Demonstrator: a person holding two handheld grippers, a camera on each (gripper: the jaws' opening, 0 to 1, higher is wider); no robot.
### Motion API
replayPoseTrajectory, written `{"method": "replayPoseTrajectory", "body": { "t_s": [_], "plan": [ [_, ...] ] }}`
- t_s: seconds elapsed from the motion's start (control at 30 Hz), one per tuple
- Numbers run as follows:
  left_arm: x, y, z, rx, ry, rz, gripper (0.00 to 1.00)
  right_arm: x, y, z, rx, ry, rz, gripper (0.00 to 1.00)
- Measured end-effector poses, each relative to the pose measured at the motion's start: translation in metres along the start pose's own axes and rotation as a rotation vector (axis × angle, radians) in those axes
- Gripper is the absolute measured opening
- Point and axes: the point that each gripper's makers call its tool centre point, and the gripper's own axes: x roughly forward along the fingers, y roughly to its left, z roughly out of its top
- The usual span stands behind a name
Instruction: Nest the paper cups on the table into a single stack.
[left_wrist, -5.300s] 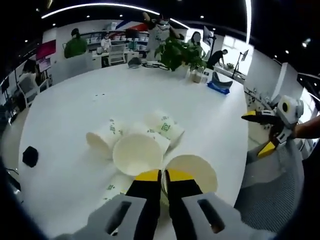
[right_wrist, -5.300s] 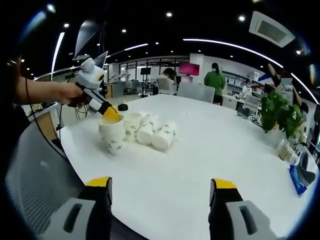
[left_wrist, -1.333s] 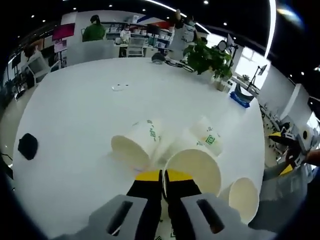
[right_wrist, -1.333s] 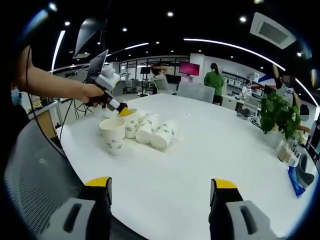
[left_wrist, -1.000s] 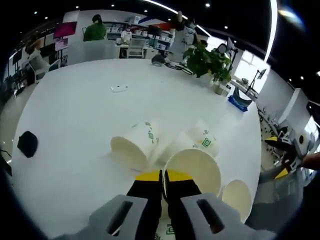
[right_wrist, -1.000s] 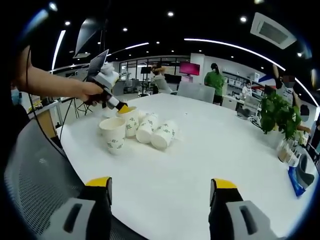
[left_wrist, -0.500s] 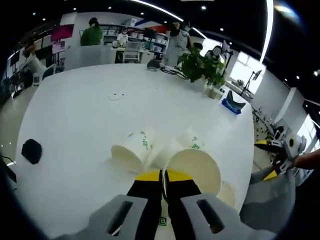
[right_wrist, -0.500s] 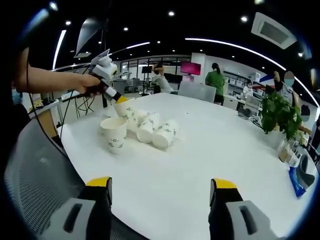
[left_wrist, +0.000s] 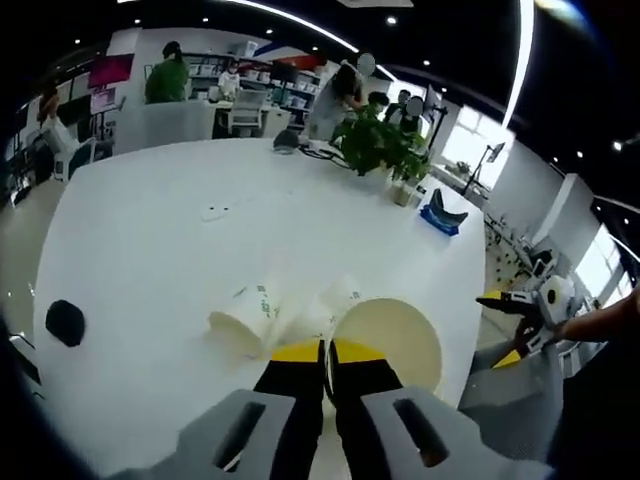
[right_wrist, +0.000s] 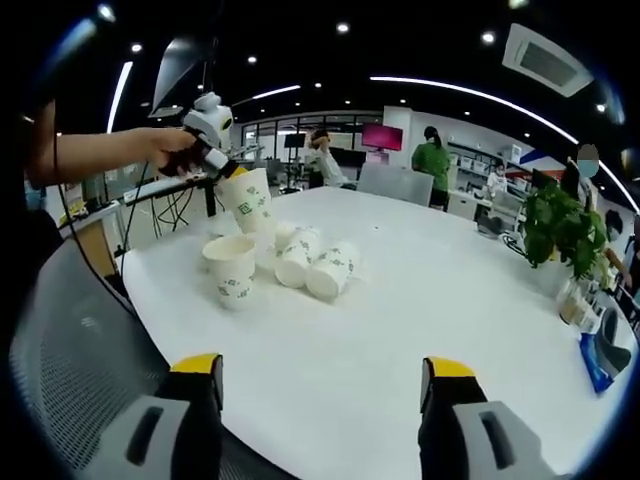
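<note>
My left gripper (left_wrist: 322, 350) is shut on the rim of a white paper cup (left_wrist: 390, 340) with green print, whose open mouth faces me. In the right gripper view that held cup (right_wrist: 250, 200) hangs in the air above the group, with the left gripper (right_wrist: 235, 172) pinching its rim. Below it one cup (right_wrist: 230, 268) stands upright near the table edge. Two cups (right_wrist: 297, 258) (right_wrist: 330, 270) lie on their sides beside it, and they show as lying cups (left_wrist: 245, 320) (left_wrist: 335, 298) in the left gripper view. My right gripper (right_wrist: 320, 375) is open and holds nothing, well short of the cups.
The round white table (right_wrist: 430, 300) has wide bare surface beyond the cups. A grey mesh chair (right_wrist: 70, 340) stands at the near edge. A potted plant (left_wrist: 380, 145), a blue object (left_wrist: 440, 212) and a small black item (left_wrist: 65, 320) lie far off. People stand in the background.
The left gripper has lifted its cup from among the others to well above the table. The right gripper has stayed open and still.
</note>
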Motion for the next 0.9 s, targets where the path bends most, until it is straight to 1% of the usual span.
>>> {"method": "replayPoseTrajectory", "body": {
  "t_s": [0.1, 0.17, 0.3, 0.37, 0.43, 0.57, 0.7, 0.9],
  "plan": [
    [-0.004, -0.002, 0.001, 0.013, 0.004, -0.01, 0.0, 0.0, 0.001, 0.002, 0.005, -0.008, 0.0, 0.83],
    [-0.009, -0.006, 0.002, 0.02, 0.005, -0.019, 0.0, 0.0, 0.001, 0.003, 0.008, -0.013, 0.0, 0.84],
    [-0.015, -0.023, 0.0, 0.033, 0.017, -0.049, 0.0, 0.0, 0.0, 0.001, 0.005, -0.007, 0.001, 0.83],
    [-0.015, -0.027, -0.003, 0.042, 0.03, -0.061, 0.0, 0.0, 0.0, 0.001, 0.006, -0.007, 0.0, 0.83],
    [-0.015, -0.032, -0.005, 0.049, 0.041, -0.068, 0.0, 0.0, -0.001, 0.001, 0.006, -0.007, 0.0, 0.83],
    [-0.012, -0.032, -0.013, 0.071, 0.073, -0.079, 0.0, -0.001, -0.001, 0.0, 0.006, -0.007, -0.003, 0.82],
    [-0.006, -0.043, -0.021, 0.093, 0.1, -0.088, 0.0, -0.001, -0.002, 0.0, 0.007, -0.008, -0.004, 0.82],
    [0.0, -0.044, -0.033, 0.113, 0.137, -0.088, 0.0, -0.001, -0.002, 0.0, 0.01, -0.006, -0.005, 0.81]
  ]
}}
